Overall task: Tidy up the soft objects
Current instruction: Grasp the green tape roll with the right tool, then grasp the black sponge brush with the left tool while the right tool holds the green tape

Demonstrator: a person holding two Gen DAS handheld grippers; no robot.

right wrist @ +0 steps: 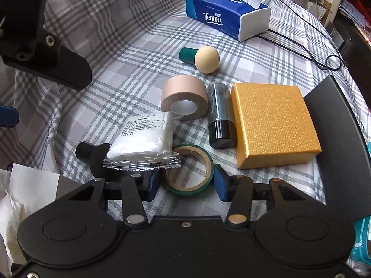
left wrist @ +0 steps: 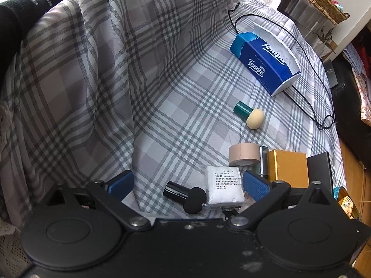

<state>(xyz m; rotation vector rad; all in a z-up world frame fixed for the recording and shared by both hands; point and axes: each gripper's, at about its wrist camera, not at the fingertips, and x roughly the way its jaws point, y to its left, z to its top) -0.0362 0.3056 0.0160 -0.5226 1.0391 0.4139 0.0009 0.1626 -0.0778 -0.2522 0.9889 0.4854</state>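
On the plaid cloth lie a white gauze packet (left wrist: pixel 224 185) (right wrist: pixel 143 135), a black sponge puff with a black handle (left wrist: pixel 185 195) (right wrist: pixel 92 154), and a cream sponge puff with a green handle (left wrist: pixel 250 114) (right wrist: pixel 200 58). A blue Tempo tissue pack (left wrist: pixel 264 60) (right wrist: pixel 227 14) sits farther back. My left gripper (left wrist: pixel 187 185) is open, its fingers either side of the black puff and gauze packet. My right gripper (right wrist: pixel 185 183) is open, its fingers either side of a green tape ring (right wrist: pixel 187 173).
A beige tape roll (left wrist: pixel 243 155) (right wrist: pixel 185 97), a dark cylinder (right wrist: pixel 219 118), a gold box (left wrist: pixel 287 169) (right wrist: pixel 273 120) and a black flat object (right wrist: pixel 343 143) lie to the right. A black cable (left wrist: pixel 308 102) (right wrist: pixel 306 46) loops behind. The cloth rises in folds at left (left wrist: pixel 81 81).
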